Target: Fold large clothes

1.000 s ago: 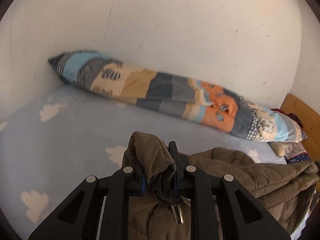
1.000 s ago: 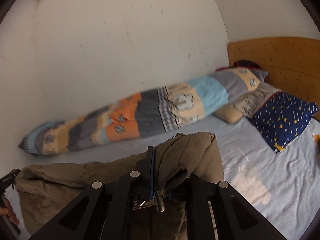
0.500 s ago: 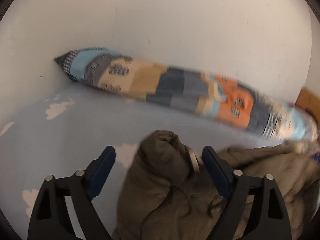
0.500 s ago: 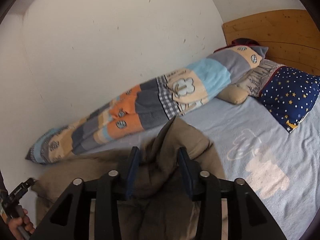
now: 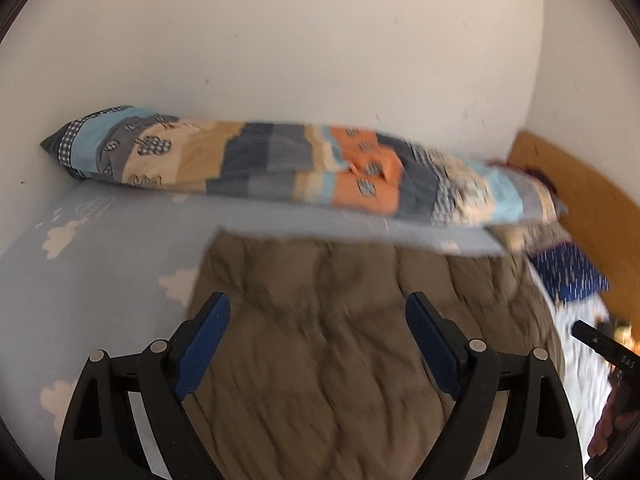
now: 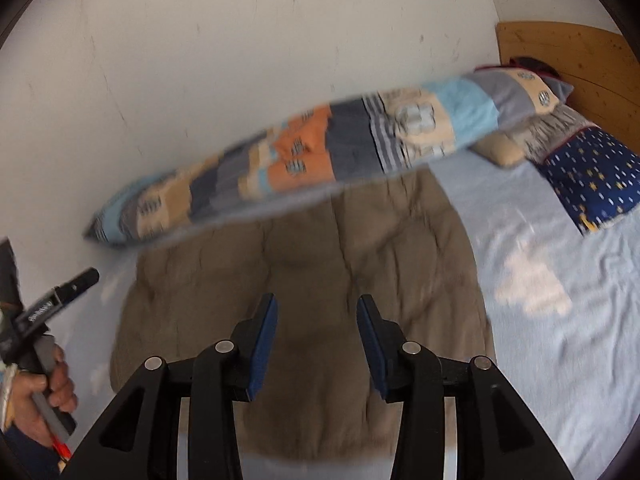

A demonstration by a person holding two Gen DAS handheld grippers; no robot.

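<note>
White plaster wall [image 5: 320,40], scuffed, fills the far side. Bed [image 5: 100,264] below it, pale blue sheet with white cloud prints, slightly wrinkled on the right. Wooden headboard [image 6: 568,56], curved top, at the far right.

Coat [image 5: 340,320], olive-brown, quilted and puffy, lies spread flat on the bed, near side toward both grippers, far edge just beside the bolster. In the right wrist view its outline is rounded, stitched seams running near to far.

Bolster [image 5: 280,160], long soft roll in patchwork cloth of blue, grey, tan and orange, runs along the wall at the far side of the bed. Pillow [image 6: 592,176], navy with small stars, at the right near the headboard; a tan cushion [image 6: 500,148] is tucked beside it.

Left gripper [image 5: 316,344]: black frame, blue pads, jaws spread wide and released, having just been opening; nothing between them, the coat lies flat below. It points downward over the coat's left part. In the right wrist view a hand [image 6: 44,392] is wrapped round its handle at the left edge.

Right gripper [image 6: 316,344]: same build, jaws partly apart and let go, also just opened; nothing pinched, coat beneath. It angles down over the coat's near middle.

Both views blurred.
</note>
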